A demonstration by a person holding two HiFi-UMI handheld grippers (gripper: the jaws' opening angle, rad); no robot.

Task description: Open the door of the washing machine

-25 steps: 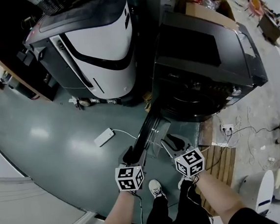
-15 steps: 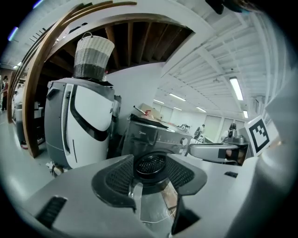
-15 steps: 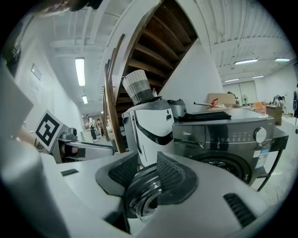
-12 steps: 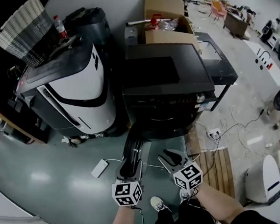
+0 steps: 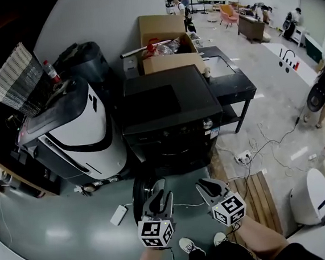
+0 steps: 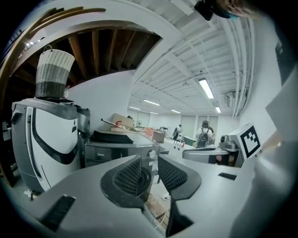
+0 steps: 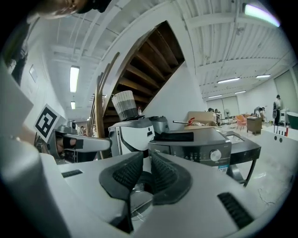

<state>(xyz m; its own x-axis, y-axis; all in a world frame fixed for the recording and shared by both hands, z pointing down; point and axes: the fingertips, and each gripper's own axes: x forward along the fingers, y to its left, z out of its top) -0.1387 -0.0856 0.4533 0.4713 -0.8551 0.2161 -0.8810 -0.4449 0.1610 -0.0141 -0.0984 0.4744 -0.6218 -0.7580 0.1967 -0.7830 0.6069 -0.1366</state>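
Basket (image 5: 12, 78), one, woven, stands farthest left on top of a white-and-grey machine (image 5: 71, 135), with one bottle (image 5: 50, 70) just beside it and a dark bin (image 5: 87, 58) behind. On the floor below lies a white power strip (image 5: 118, 215). Next comes the door (image 5: 139, 196), round and dark, swung out from the front of the one black washer (image 5: 166, 112) and standing edge-on toward the person. The left claw (image 5: 159, 194) hovers just beside the door's right edge; whether it touches cannot be told from the head view. In the left gripper view its pads are spread a little with nothing between them, and the washer's front shows through the gap. The right claw (image 5: 208, 186) hangs to the right of it, near the washer's lower front and apart from the door; its pads stand a narrow gap apart, empty, and the door's glass shows beyond them. So two claws, both slightly parted, face the one washer, with nothing between them and it. Behind the washer sits one open cardboard box (image 5: 165, 37). To its right a black surface (image 5: 232, 82) butts against the washer's side. Below that a second power strip (image 5: 242, 156) trails cables across the floor, near a wooden pallet (image 5: 261, 194). Two white appliances (image 5: 315, 197) stand at the far right edge.
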